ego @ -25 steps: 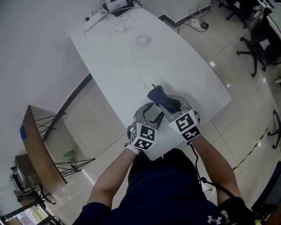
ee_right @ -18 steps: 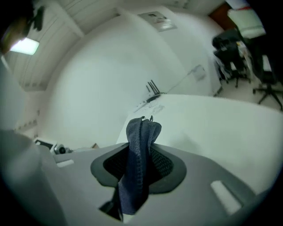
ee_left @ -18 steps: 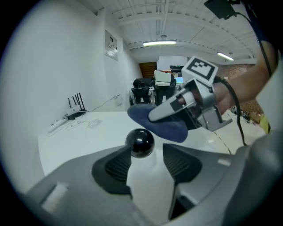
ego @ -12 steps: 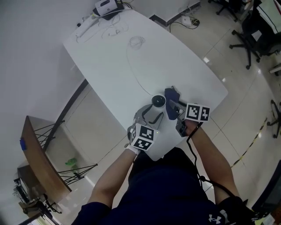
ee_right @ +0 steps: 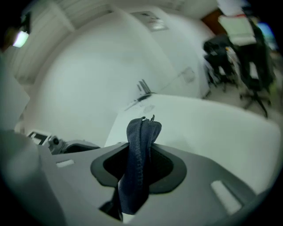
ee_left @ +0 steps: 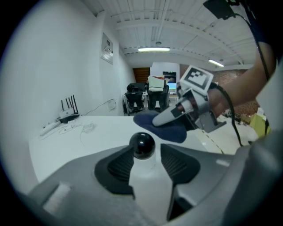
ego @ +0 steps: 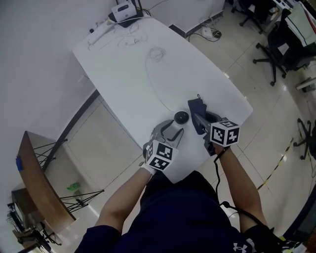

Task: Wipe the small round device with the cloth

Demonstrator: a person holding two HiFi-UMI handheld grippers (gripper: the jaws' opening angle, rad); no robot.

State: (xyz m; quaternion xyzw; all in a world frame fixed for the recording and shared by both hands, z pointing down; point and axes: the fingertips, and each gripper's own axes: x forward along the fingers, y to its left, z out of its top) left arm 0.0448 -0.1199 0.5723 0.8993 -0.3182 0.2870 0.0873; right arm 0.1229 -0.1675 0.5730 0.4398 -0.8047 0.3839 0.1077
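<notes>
Jaws of the left gripper have just been closing and now press from both sides on the white body of the small round device, whose glossy black ball-shaped top rises just past the pad tips. The device stands upright on the tabletop, near its front edge. The right gripper has its jaws pinched together on the dark blue cloth, a folded bunch of which sticks out beyond the tips. From the head view, the cloth sits just beside the device, on its right, with a small gap between the two.

The tabletop is white and long, running away from the person. A thin cable trails along it toward a small white box at the far end. Pale glossy floor tiles surround the table, black office chairs stand at the far right, and a wooden board stands at the left.
</notes>
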